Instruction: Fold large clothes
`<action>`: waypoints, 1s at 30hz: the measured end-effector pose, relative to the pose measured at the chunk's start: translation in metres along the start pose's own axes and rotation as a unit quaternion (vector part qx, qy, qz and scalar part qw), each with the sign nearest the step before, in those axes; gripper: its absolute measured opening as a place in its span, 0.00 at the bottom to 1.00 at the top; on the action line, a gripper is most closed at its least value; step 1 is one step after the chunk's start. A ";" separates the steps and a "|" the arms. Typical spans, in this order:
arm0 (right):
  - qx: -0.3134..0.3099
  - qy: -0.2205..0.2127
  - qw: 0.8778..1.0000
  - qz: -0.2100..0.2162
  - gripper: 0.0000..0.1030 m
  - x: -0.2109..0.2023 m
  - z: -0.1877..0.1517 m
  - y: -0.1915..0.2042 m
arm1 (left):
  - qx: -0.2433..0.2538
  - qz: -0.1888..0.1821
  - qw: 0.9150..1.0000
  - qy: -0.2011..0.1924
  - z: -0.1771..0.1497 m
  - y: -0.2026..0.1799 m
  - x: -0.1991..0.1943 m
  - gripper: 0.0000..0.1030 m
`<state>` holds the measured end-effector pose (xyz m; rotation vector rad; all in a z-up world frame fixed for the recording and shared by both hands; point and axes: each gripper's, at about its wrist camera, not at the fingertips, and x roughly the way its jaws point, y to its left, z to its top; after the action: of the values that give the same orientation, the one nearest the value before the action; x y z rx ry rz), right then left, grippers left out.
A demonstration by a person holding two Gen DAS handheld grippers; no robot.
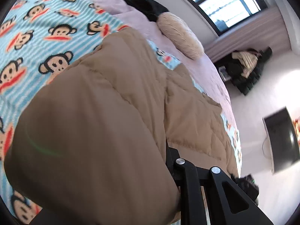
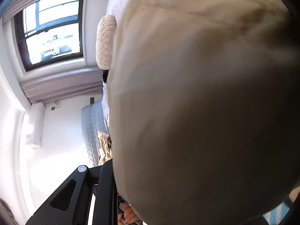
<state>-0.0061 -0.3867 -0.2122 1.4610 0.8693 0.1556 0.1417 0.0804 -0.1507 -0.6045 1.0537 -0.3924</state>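
Tan quilted fabric fills both views: a padded coat [image 1: 116,97] lies spread on the bed [image 1: 206,69], over a blue striped monkey-print blanket [image 1: 37,37]. In the left wrist view the left tool [image 1: 184,183] has its jaws drawn narrow with a thick fold of the coat bunched against them, seemingly pinched, though the cloth hides the fingertips. In the right wrist view the right tool [image 2: 105,185] likewise stands narrow with the coat [image 2: 196,112] pressed against the lens and covering one finger; it appears to be gripping the fabric. A cream pillow [image 1: 180,35] and a black garment [image 1: 146,5] rest further up the bed, near the window [image 1: 225,5]. A dark screen [image 1: 283,138] hangs on the white wall.
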 end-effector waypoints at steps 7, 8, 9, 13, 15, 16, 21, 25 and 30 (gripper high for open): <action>-0.018 0.023 0.999 -0.034 0.22 -0.039 -0.055 -0.002 | 0.021 -0.005 0.999 0.043 -0.051 0.009 -0.058 0.20; -0.015 0.025 0.999 -0.039 0.22 -0.045 -0.067 -0.005 | 0.019 -0.005 0.998 0.052 -0.061 0.011 -0.064 0.20; -0.012 0.026 0.999 -0.043 0.22 -0.051 -0.077 -0.008 | 0.016 -0.004 0.998 0.061 -0.071 0.014 -0.072 0.20; 0.007 0.028 0.998 -0.064 0.22 -0.077 -0.127 -0.024 | 0.009 0.003 0.994 0.109 -0.120 0.033 -0.104 0.20; 0.013 0.025 0.997 -0.077 0.22 -0.088 -0.147 -0.030 | 0.007 0.003 0.992 0.130 -0.139 0.042 -0.117 0.20; 0.014 0.024 0.996 -0.082 0.23 -0.090 -0.152 -0.031 | 0.009 0.004 0.991 0.134 -0.146 0.043 -0.121 0.20; 0.034 0.026 0.992 -0.122 0.32 -0.091 -0.163 -0.041 | 0.013 0.044 0.987 0.152 -0.170 0.053 -0.127 0.25; 0.043 0.033 0.984 -0.168 0.45 -0.093 -0.157 -0.030 | 0.030 0.116 0.982 0.149 -0.173 0.045 -0.136 0.48; 0.007 0.066 0.968 -0.244 0.52 -0.106 -0.160 0.003 | 0.061 0.165 0.972 0.157 -0.176 0.036 -0.171 0.49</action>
<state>-0.1737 -0.3207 -0.1450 1.2182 1.3147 -0.1227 -0.0915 0.1577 -0.1187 -0.2507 1.3978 -0.2615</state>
